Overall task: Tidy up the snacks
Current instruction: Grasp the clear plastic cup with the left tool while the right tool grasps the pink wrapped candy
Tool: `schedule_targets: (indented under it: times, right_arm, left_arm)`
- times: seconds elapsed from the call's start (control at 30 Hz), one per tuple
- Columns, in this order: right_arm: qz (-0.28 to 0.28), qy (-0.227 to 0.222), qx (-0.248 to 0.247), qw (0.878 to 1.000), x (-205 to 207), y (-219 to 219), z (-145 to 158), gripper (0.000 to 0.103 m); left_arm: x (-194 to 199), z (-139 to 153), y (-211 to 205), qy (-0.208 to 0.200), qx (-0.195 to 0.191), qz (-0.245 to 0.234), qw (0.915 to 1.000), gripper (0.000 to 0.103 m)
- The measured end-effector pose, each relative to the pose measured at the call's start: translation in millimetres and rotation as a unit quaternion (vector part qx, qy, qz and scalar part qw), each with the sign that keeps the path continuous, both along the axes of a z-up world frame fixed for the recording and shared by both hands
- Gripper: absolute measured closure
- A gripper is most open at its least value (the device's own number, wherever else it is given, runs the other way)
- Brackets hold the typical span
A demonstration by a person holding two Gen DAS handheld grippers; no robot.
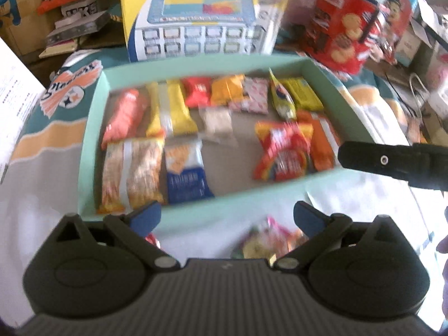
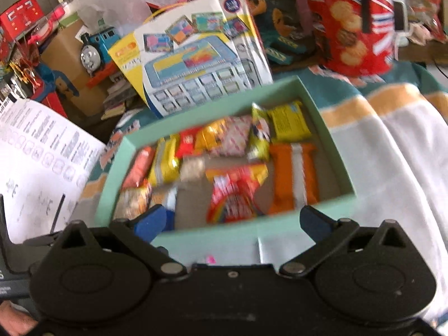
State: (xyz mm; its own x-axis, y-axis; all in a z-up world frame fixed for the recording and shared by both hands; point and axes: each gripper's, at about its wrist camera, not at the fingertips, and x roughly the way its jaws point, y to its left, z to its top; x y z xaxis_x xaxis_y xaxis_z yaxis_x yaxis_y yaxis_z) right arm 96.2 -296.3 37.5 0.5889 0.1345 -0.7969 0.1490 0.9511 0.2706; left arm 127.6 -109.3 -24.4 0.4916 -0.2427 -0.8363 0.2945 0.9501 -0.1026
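Observation:
A mint-green box [image 1: 92, 128] [image 2: 333, 151] holds several snack packets in rows: orange, yellow and red ones at the back, a blue-and-white packet [image 1: 187, 179] at the front, a red-and-yellow packet [image 1: 282, 151] [image 2: 235, 193] to the right. My left gripper [image 1: 225, 218] is open and empty, just short of the box's near wall. A loose colourful packet [image 1: 266, 240] lies on the cloth below it. My right gripper [image 2: 232, 221] is open and empty over the box's near wall; one of its fingers [image 1: 392, 162] shows at the right of the left wrist view.
A white, teal and orange cloth [image 2: 392, 168] covers the surface. Behind the box stand a toy box [image 1: 196, 28] [image 2: 196, 64], a red biscuit tin [image 1: 341, 33] [image 2: 355, 25] and a blue toy train [image 2: 95, 47]. A printed sheet [image 2: 42, 154] lies at the left.

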Motion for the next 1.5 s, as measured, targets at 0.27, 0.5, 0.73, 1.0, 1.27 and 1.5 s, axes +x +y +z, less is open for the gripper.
schedule_targets:
  times: [0.27,0.5,0.73,1.0,1.27,1.5]
  right_arm:
    - [-0.024,0.028,0.014,0.999,-65.3,-11.7,-16.1,0.0]
    - [-0.031,0.047,0.029,0.998,-101.5,-11.0,-32.0,0.0]
    - [-0.029,0.057,0.036,0.997,-111.0,-6.1,-42.8,0.0]
    - [-0.022,0.044,0.021,0.999,-123.0,0.7,-43.8,0.018]
    - [-0.005,0.061,0.006,0.998,-118.1,9.1,-57.8,0.053]
    - [0.021,0.068,-0.01,0.997,-115.2,24.7,-64.6,0.055]
  left_arm:
    - [-51.6,-15.9,0.8,0.02,0.023,-0.027,0.9991,0.0]
    - [-80.5,-27.5,12.2,0.044,0.029,-0.035,0.998,0.0]
    - [-100.0,-31.4,10.1,0.061,0.024,-0.078,0.9948,0.0]
    - [-112.3,-46.9,-5.8,0.086,0.04,-0.127,0.9873,0.0]
    - [-90.0,-51.1,22.1,0.072,0.057,-0.046,0.9947,0.0]
    - [-80.7,-44.9,43.5,0.054,0.052,0.003,0.9972,0.0]
